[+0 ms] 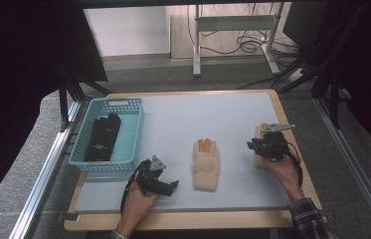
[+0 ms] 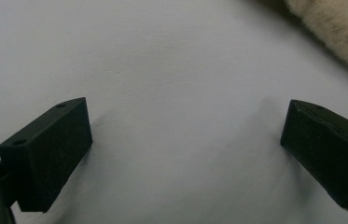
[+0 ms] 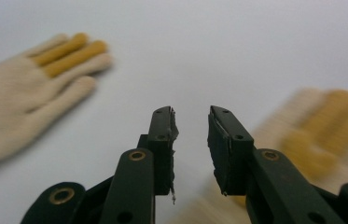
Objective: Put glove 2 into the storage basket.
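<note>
- Holding your right gripper (image 3: 192,140) over the second cream glove (image 3: 321,135), you keep its jaws narrowly parted, gripping nothing.
- Your left gripper (image 2: 185,144) rests wide open on the worktop (image 1: 183,119), empty.
- The cream glove (image 1: 206,164) lies flat mid-worktop, between both grippers.

Cream gloves (image 1: 206,167) with orange fingertips, a teal basket (image 1: 129,130), black cloth (image 1: 102,137), a pale-grey table (image 1: 213,119).
</note>
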Available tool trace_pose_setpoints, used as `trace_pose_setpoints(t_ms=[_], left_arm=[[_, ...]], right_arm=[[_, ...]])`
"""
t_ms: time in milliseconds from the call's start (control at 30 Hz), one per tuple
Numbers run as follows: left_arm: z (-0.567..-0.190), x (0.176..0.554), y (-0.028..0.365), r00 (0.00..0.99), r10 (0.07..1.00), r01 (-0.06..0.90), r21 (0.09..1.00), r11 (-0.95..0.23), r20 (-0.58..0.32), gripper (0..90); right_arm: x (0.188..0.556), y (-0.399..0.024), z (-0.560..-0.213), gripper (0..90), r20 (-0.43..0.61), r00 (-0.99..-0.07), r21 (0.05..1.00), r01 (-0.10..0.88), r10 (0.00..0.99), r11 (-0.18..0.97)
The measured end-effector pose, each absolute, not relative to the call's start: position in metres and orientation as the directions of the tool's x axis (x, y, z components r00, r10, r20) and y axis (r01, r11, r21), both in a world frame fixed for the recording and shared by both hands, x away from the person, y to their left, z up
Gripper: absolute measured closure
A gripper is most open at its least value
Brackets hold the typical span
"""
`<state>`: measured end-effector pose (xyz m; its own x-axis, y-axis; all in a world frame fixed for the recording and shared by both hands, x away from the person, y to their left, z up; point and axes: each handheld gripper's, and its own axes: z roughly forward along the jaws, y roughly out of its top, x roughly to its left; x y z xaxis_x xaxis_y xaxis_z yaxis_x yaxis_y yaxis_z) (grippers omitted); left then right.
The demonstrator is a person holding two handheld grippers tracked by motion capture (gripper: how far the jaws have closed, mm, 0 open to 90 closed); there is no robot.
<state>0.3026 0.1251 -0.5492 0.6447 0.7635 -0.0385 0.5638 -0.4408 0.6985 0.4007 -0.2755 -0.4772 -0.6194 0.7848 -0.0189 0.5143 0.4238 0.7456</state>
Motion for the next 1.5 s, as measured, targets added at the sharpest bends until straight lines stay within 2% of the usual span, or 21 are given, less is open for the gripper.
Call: trace_pose_setpoints(t_ms=[133,300,467,633,833,967,1100,1500], left_arm=[[-0.549,0.303,0.125,0.645,0.763,0.564,0.699,-0.441,-0.039,2.3],[-0.549,0.303,0.125,0.645,0.763,0.564,0.698,-0.441,-0.038,2.3],[-0.549,0.303,0.125,0.647,0.762,0.562,0.696,-0.446,-0.035,2.3],[-0.549,0.303,0.125,0.646,0.762,0.562,0.697,-0.445,-0.035,2.3],[-0.549,0.302,0.125,0.644,0.764,0.563,0.699,-0.441,-0.036,2.3],[-0.549,0.302,0.125,0.644,0.764,0.563,0.699,-0.441,-0.036,2.3],[-0.549,0.302,0.125,0.644,0.764,0.563,0.699,-0.441,-0.036,2.3],[-0.549,0.303,0.125,0.644,0.764,0.563,0.699,-0.441,-0.036,2.3]], right_arm=[[0.402,-0.305,-0.473,68.6,-0.02,-0.561,0.761,0.529,0.828,0.377],[0.403,-0.33,-0.477,56.0,0.005,-0.515,0.764,0.555,0.857,0.329],[0.403,-0.334,-0.493,43.5,0.014,-0.513,0.761,0.562,0.858,0.323],[0.407,-0.328,-0.506,38.7,-0.003,-0.52,0.749,0.565,0.854,0.347],[0.41,-0.327,-0.519,40.4,-0.011,-0.534,0.745,0.56,0.846,0.363],[0.408,-0.326,-0.52,52.4,-0.03,-0.526,0.745,0.555,0.85,0.37],[0.408,-0.326,-0.518,58.5,-0.011,-0.51,0.734,0.58,0.86,0.353],[0.393,-0.32,-0.496,60.2,0.012,-0.534,0.767,0.548,0.846,0.334]])
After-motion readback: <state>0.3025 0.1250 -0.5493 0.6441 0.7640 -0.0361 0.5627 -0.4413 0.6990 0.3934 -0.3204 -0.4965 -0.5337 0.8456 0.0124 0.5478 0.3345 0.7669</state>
